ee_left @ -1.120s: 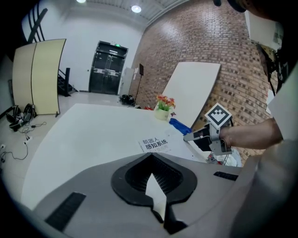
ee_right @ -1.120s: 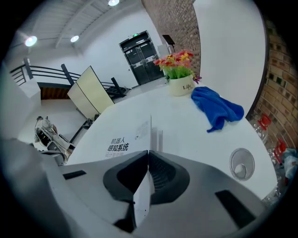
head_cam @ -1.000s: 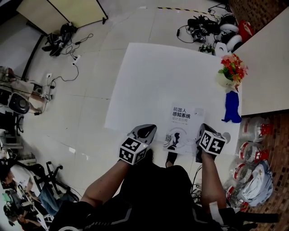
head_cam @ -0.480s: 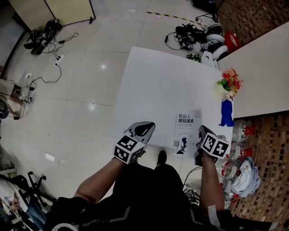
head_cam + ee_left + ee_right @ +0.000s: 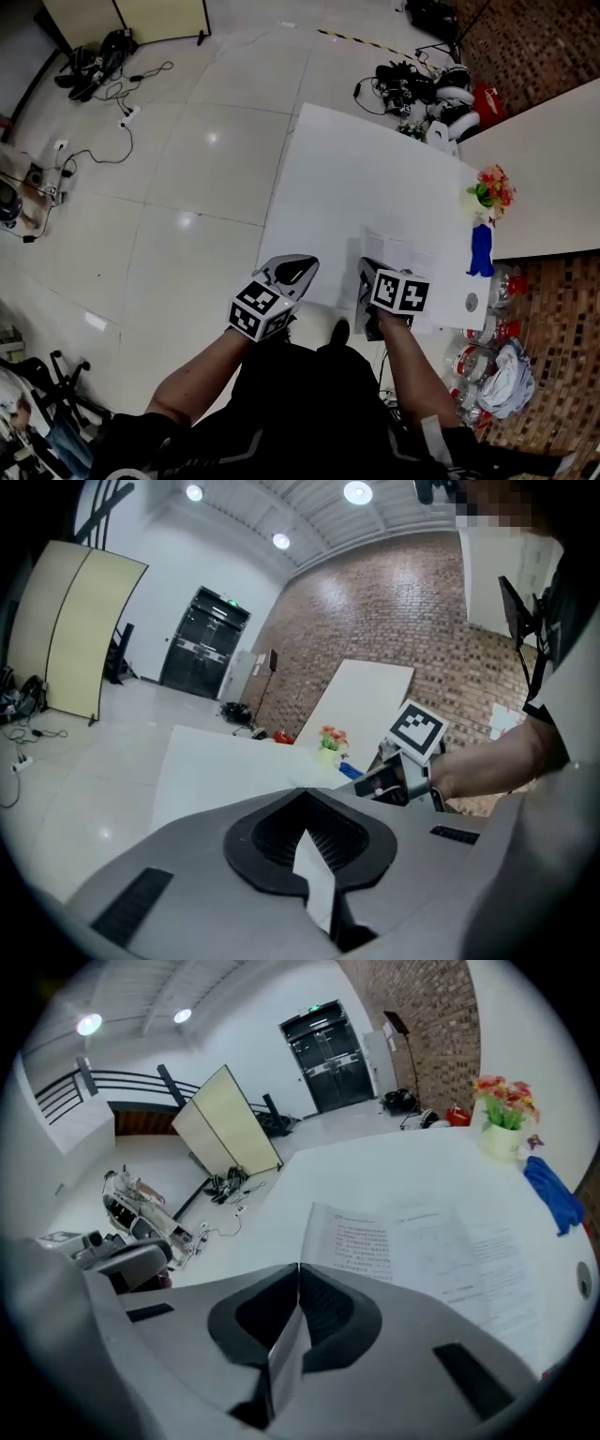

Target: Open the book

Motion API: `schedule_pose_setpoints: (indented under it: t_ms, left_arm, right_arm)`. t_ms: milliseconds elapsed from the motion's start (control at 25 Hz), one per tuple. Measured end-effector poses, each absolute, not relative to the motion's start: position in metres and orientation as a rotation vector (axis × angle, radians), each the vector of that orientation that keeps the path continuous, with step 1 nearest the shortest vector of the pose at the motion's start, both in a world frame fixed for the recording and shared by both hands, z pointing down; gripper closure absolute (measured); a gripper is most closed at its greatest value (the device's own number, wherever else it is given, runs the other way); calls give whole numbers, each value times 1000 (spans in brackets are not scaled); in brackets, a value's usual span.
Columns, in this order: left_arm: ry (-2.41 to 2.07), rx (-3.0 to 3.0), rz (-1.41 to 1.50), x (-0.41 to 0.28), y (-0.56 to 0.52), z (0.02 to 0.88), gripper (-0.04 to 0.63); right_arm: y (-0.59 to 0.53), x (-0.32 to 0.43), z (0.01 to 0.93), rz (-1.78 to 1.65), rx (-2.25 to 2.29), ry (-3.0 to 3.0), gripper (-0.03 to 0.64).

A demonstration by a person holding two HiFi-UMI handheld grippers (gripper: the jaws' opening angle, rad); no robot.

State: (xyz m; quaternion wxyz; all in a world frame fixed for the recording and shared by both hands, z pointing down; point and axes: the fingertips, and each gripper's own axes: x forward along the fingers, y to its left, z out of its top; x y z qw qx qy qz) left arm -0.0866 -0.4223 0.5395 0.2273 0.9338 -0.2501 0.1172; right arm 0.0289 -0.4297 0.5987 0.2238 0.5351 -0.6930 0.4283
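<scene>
The book (image 5: pixel 405 255) lies open on the white table (image 5: pixel 356 178) near its front edge, white printed pages up, also seen in the right gripper view as two facing pages (image 5: pixel 412 1241). My right gripper (image 5: pixel 366 274) sits at the book's left edge, shut; the left page's near corner runs down to its closed tips (image 5: pixel 298 1267), so it seems to pinch the turned cover there. My left gripper (image 5: pixel 296 267) hovers at the table's front left edge, shut (image 5: pixel 302 797) with nothing in it. The right gripper (image 5: pixel 375 786) shows just ahead of it in the left gripper view.
A vase of flowers (image 5: pixel 489 192) and a blue cloth (image 5: pixel 480 251) stand at the table's right edge, a small round disc (image 5: pixel 471 302) near its front right corner. Cables and gear (image 5: pixel 417 84) lie on the floor beyond, bottles and bags (image 5: pixel 492 366) to the right.
The right gripper has swept left across the book. The printed front cover is gone from sight and white inside pages now show. The left gripper has hardly shifted.
</scene>
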Motion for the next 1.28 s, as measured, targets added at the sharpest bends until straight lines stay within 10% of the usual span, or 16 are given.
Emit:
schedule_pose_setpoints:
  t_ms: [480,1280]
  left_arm:
    - [-788,2479,426,-139,-403,566,601]
    - [-688,2571,382,-77,-394,538,601]
  right_arm:
    - [-440,-41,678,1195,1315,-1955,612]
    - [-414,41,533,979,1580,-2272,612]
